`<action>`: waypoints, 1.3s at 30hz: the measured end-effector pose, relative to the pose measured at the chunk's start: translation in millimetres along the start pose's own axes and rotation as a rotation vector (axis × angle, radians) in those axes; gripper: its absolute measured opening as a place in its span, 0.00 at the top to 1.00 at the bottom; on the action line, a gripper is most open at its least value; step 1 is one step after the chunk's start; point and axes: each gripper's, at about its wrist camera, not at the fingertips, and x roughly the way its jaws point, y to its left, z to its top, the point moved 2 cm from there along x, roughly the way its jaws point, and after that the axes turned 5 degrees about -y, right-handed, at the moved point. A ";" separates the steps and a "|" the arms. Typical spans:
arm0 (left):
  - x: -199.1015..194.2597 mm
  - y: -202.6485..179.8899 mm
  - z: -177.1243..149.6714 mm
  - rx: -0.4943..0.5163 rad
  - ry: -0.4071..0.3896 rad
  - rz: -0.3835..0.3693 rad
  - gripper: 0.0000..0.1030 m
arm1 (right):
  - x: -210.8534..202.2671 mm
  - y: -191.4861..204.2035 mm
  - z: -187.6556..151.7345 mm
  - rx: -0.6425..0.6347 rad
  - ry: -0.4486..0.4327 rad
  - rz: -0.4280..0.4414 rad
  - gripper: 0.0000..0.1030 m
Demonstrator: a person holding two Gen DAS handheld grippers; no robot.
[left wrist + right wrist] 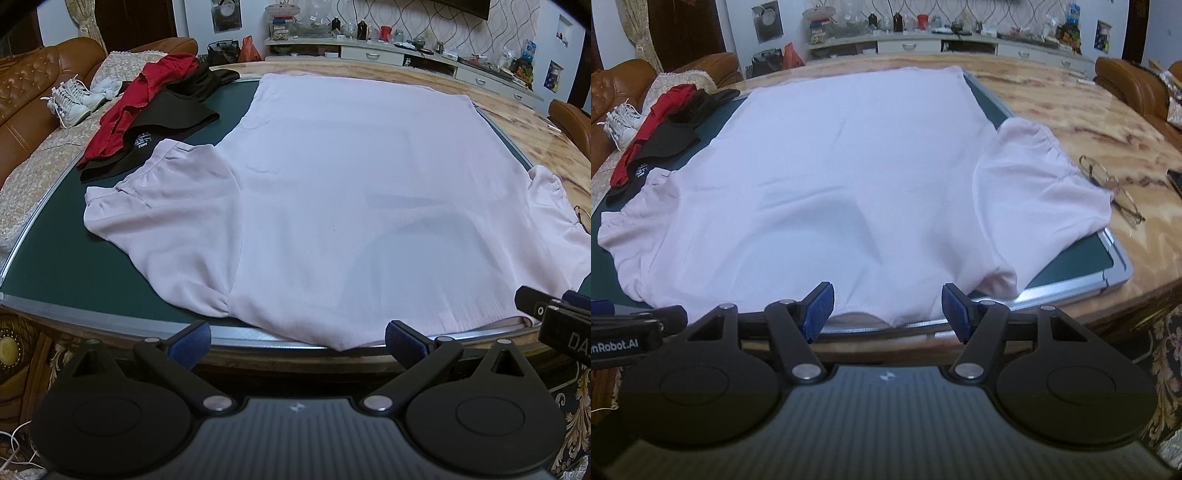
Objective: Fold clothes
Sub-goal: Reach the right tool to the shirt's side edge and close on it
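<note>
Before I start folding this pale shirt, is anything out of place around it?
Yes: a pair of glasses lies on the marble table right at the shirt's right sleeve, which hangs off the green mat. Folding that sleeve could snag them.

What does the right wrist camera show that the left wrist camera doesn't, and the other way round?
Only the right wrist view shows the whole thin metal-framed pair of glasses on the marble-patterned tabletop, beside the shirt's sleeve. Only the left wrist view shows the white print on the black garment. Both share the pale lilac short-sleeved shirt spread flat on the dark green board, the red garment, and open jaws near its closest edge.
</note>
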 end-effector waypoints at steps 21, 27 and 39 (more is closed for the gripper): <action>15.2 67.2 -17.1 -0.150 0.026 0.009 0.00 | 32.1 134.3 65.8 -0.376 0.073 0.471 0.29; 14.6 102.3 -26.4 -0.212 0.033 0.036 0.00 | 47.9 246.3 75.9 -0.682 0.072 0.643 0.30; 17.9 157.9 -42.2 -0.312 0.070 0.113 0.00 | 99.0 394.0 67.2 -0.752 0.230 0.685 0.30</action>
